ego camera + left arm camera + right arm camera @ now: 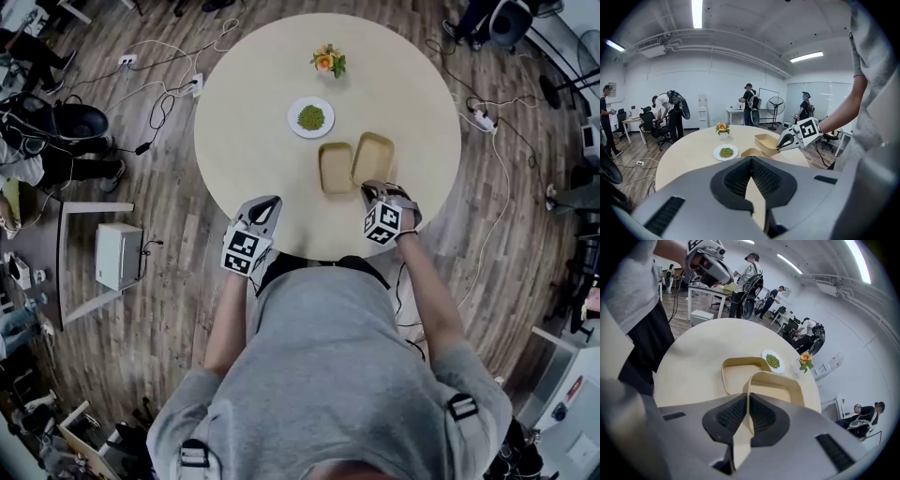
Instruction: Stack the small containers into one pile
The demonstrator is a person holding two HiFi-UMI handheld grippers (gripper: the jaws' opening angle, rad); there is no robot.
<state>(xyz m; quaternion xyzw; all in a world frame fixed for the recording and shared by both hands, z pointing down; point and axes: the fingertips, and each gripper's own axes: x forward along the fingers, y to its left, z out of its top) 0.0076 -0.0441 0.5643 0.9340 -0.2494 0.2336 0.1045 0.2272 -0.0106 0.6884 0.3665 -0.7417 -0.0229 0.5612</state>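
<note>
The right claw (748, 397) is clamped on the near wall of a tan container (778, 385), which is held tilted over the near right part of the counter (693, 357). Just left of it, a second container (738, 373) lies flat. The left claw (751, 163) is closed and empty at the near left edge. Farther off are a plate (772, 361) and a flower (805, 359).

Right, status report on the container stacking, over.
Right gripper shut on wall of one container. Left gripper shut, empty. Second container flat beside it, not yet stacked. Plate behind, not in the way.
</note>
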